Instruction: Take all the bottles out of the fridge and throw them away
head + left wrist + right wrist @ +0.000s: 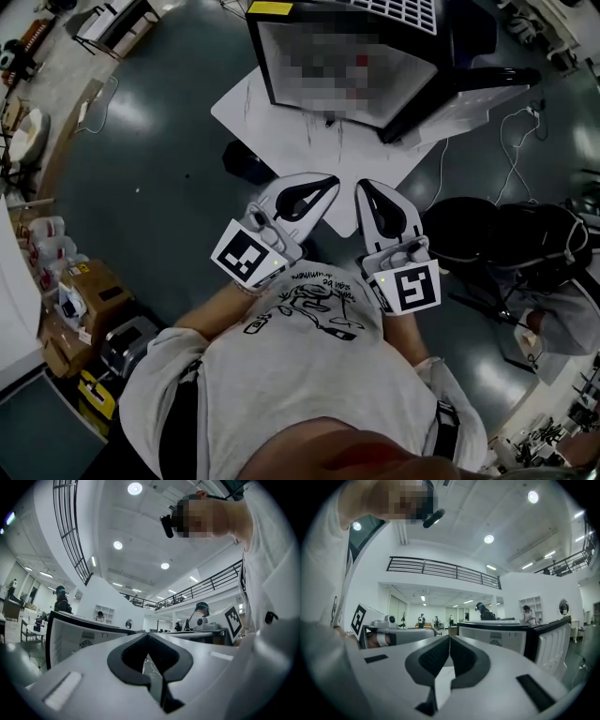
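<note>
Step in hand, by judgement: approach to fridge (265,66), which stands far ahead on white floor sheet (242,111). No bottles visible in any view; door side not seen. Best: face door squarely, release one pair of jaws before reaching in. Left gripper (328,181) and right gripper (365,187) side by side near chest, roughly level, pointing toward fridge. Both jaws clenched on nothing.

No legible text or labels
</note>
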`<state>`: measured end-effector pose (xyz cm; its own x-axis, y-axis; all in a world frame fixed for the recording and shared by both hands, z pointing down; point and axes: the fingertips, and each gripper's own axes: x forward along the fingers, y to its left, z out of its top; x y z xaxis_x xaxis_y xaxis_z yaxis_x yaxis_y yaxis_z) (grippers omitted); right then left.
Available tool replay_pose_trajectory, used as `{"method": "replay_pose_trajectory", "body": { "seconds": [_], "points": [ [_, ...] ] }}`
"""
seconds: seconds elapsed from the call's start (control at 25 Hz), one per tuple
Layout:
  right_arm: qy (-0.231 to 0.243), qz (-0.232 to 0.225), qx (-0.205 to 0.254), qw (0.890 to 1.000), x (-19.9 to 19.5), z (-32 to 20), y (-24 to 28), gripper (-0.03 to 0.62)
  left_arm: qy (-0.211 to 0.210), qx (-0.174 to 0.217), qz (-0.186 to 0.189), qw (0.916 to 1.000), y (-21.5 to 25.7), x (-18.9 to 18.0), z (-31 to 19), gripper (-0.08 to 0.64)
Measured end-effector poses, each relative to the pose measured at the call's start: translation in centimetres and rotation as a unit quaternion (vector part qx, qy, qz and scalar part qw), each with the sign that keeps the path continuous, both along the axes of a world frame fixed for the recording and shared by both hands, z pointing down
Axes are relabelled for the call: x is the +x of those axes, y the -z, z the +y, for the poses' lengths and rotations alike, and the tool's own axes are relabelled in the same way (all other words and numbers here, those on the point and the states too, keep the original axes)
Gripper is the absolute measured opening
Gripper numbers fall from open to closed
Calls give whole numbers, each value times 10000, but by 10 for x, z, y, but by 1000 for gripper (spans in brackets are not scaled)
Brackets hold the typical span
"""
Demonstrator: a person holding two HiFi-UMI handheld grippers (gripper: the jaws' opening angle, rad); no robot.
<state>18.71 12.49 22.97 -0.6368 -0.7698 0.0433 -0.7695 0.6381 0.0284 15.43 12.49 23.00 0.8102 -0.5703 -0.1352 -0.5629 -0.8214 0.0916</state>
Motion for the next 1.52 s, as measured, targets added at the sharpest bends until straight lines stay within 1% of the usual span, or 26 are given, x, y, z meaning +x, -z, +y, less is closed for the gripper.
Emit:
{"method": "replay_pose_trajectory", "body": {
  "seconds": [0.2,0.36,0.4,0.52,0.72,0.76,0.84,0.88,0.96,1.0,1.08,1.2,1.28,1.32,1.44,1.52],
  "points": [
    [-67,107,-12,9999,-22,-26,-3,8,-111,1,20,9999,-1,-20,-28,3],
    [-177,119,-9,9998,-36,-48,-5,8,-211,205,288,9992,7,-33,-48,3],
    [-221,107,-14,9997,-38,-53,-5,8,-240,184,295,9991,6,-36,-53,3],
    [-320,100,-17,9994,-45,-64,-8,8,-324,-36,123,9994,-7,-44,-64,3],
    [-428,138,-74,9990,-50,-80,-14,8,-444,-196,46,9988,-16,-49,-80,3],
    [-441,142,-86,9989,-51,-83,-15,8,-443,-165,46,9989,-17,-50,-83,3],
    [-454,156,-118,9988,-52,-86,-19,8,-433,-41,163,9989,-16,-52,-89,3],
    [-457,167,-129,9987,-52,-88,-20,8,-437,-51,203,9988,-16,-52,-91,3],
    [-463,182,-122,9987,-51,-90,-22,8,-463,-227,84,9986,-23,-50,-93,3],
    [-469,183,-111,9987,-50,-92,-22,8,-463,-213,61,9987,-24,-48,-95,3],
    [-481,189,-95,9986,-45,-96,-23,8,-449,-92,144,9988,-21,-45,-100,3],
    [-472,232,-94,9986,-37,-102,-27,8,-438,-147,121,9989,-23,-38,-105,3],
    [-449,250,-117,9986,-32,-107,-31,8,-396,-6,226,9990,-20,-35,-109,3],
    [-443,249,-137,9986,-30,-109,-33,8,-377,6,217,9991,-21,-34,-111,3],
    [-427,263,-165,9986,-21,-116,-38,8,-364,-121,-24,9993,-32,-26,-119,3],
    [-411,289,-177,9986,-16,-120,-42,9,-336,-89,-106,9993,-37,-21,-124,3]
  ]
}}
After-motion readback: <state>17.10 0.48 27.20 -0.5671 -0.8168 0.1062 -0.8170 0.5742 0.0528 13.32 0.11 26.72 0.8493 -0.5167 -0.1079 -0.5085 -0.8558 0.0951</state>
